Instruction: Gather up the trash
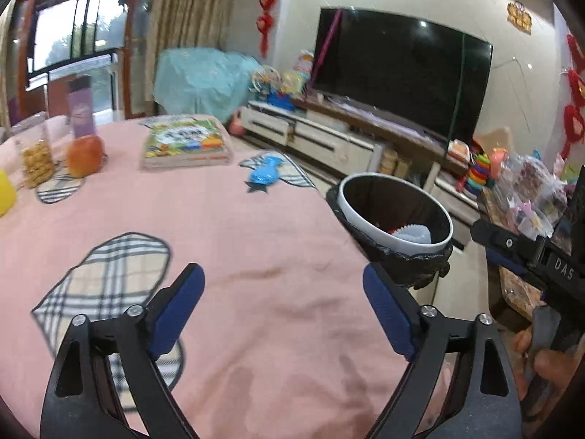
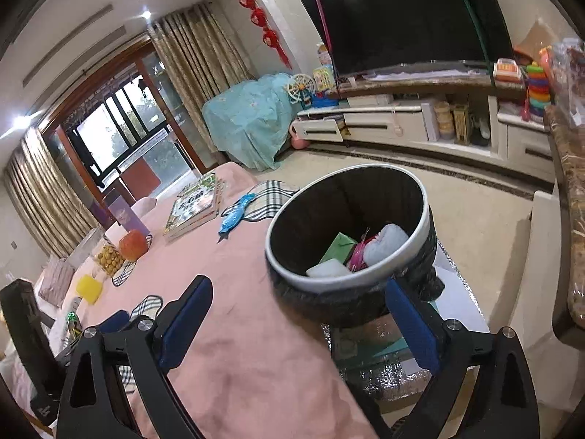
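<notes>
A round trash bin (image 1: 396,216) with a white rim and a black liner stands at the right edge of the pink-covered table (image 1: 237,256). In the right wrist view the bin (image 2: 351,241) holds a green packet, a white block, pink scraps and a pale wad. A blue wrapper (image 1: 264,175) lies on the table beyond, also in the right wrist view (image 2: 234,217). My left gripper (image 1: 283,307) is open and empty above the pink cloth. My right gripper (image 2: 298,314) is open and empty, just short of the bin, and its body shows in the left wrist view (image 1: 526,252).
On the table are a stack of picture books (image 1: 186,142), an apple (image 1: 85,155), a jar of snacks (image 1: 36,161), a purple box (image 1: 82,109) and a yellow object (image 2: 89,288). A TV (image 1: 398,69) on a low cabinet and toys stand behind. A marble-topped counter (image 2: 570,197) is at right.
</notes>
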`<state>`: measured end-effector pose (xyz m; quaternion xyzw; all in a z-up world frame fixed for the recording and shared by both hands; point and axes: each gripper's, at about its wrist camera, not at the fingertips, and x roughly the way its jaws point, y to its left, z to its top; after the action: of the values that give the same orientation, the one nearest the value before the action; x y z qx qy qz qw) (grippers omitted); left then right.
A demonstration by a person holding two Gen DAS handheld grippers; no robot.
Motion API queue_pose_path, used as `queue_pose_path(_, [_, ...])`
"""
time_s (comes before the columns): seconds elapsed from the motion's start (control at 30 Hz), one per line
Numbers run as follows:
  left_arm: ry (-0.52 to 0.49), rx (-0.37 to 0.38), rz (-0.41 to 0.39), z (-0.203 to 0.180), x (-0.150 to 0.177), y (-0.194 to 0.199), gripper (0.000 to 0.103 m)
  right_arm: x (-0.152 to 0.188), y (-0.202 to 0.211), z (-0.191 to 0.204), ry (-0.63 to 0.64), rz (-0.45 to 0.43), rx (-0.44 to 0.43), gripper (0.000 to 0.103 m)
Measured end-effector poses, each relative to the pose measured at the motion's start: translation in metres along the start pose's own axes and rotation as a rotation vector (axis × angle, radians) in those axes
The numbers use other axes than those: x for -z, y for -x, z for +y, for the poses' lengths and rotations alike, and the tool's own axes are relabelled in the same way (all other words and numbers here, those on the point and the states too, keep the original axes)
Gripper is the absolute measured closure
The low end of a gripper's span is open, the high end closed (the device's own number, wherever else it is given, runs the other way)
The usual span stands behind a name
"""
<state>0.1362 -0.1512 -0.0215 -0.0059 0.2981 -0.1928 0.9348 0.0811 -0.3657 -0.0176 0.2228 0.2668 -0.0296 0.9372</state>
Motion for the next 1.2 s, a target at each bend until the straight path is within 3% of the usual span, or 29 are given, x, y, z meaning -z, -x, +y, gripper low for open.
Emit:
queue_pose_path(0.27, [0.007,-0.063,-0.133,0.012,0.005,0.046,0.002,0.018,0.029,0.034,0.104,-0.091,0.027,0.004])
queue_pose_path(0.47, [-0.005,-0.182,-0.267,0.021,0.01,0.073,0.0,0.024,0.073,0.07,0.246,-0.338,0.118,0.0])
queue_pose_path(0.83, [-0.046,-0.266,-0.3,0.025,0.026,0.077,0.0,0.05,0.062,0.083,0.278,-0.346,0.124,0.0])
queue_pose_path(1.2, [-0.048,-0.279,-0.312,0.023,0.031,0.081,0.0,0.061,0.059,0.087,0.306,-0.332,0.125,0.0])
